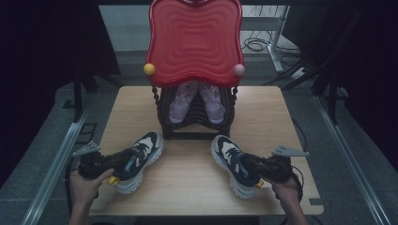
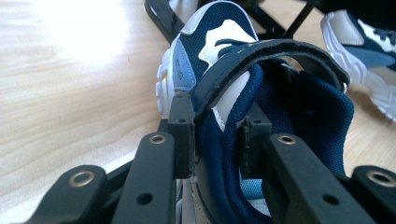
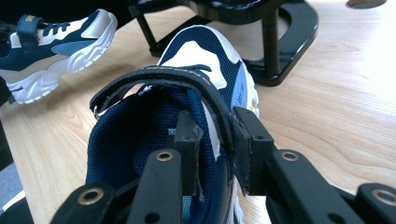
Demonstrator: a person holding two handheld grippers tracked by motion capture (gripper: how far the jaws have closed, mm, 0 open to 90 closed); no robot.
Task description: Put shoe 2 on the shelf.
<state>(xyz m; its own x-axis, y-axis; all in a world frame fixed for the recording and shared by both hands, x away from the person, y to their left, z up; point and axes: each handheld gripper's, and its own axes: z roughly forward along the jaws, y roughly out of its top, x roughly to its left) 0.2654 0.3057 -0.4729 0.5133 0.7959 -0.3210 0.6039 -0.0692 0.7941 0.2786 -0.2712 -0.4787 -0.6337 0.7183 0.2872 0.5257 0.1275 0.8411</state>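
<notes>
Two navy-and-white sneakers with a strap sit on the wooden table (image 1: 197, 187), toes toward a black shoe rack (image 1: 197, 131). My left gripper (image 1: 123, 164) is shut on the left sneaker (image 1: 143, 152) at its collar. One jaw is inside the opening and one is outside, seen close in the left gripper view (image 2: 217, 130) on the sneaker (image 2: 210, 28). My right gripper (image 1: 248, 166) is shut the same way on the right sneaker (image 1: 230, 157), and the right gripper view (image 3: 217, 135) shows that sneaker (image 3: 201, 51).
The rack carries a tall red wavy panel (image 1: 195, 42) and holds a pair of lilac shoes (image 1: 183, 101) inside. Its black frame (image 3: 280, 56) stands just ahead of both sneakers. Bare tabletop lies between the sneakers and at both sides. Metal rails flank the table.
</notes>
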